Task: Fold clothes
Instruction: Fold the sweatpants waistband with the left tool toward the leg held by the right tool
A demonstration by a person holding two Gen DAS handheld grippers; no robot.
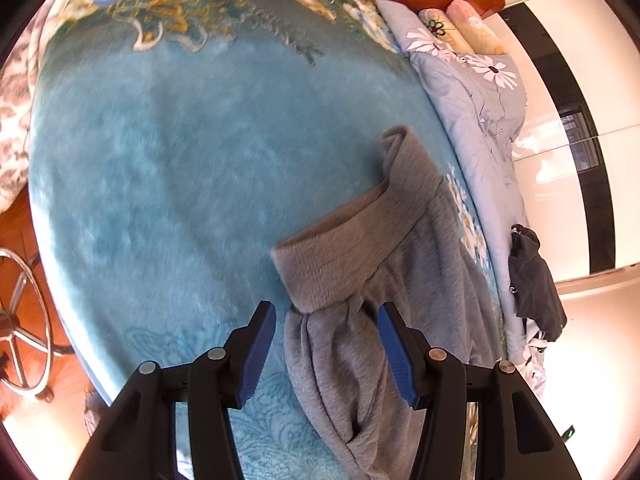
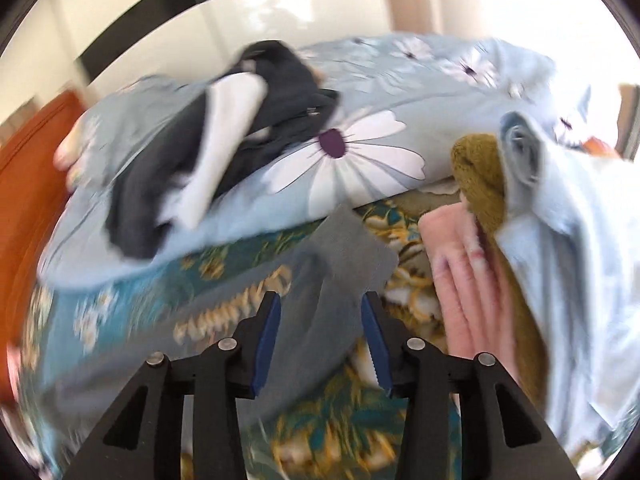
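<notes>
My left tongs (image 1: pixel 328 356) stand open astride the bunched body of the grey garment (image 1: pixel 360 272) on the teal blanket (image 1: pixel 160 160), placed to pinch it just below its broad ribbed band. Its long axis runs from me up toward the floral quilt (image 1: pixel 480 120). My right tongs (image 2: pixel 320 344) are open too, straddling a flat grey corner (image 2: pixel 344 256), probably to lift both ends together.

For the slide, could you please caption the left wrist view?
Open left gripper straddling bunched grey trousers on a blue blanket.
</notes>
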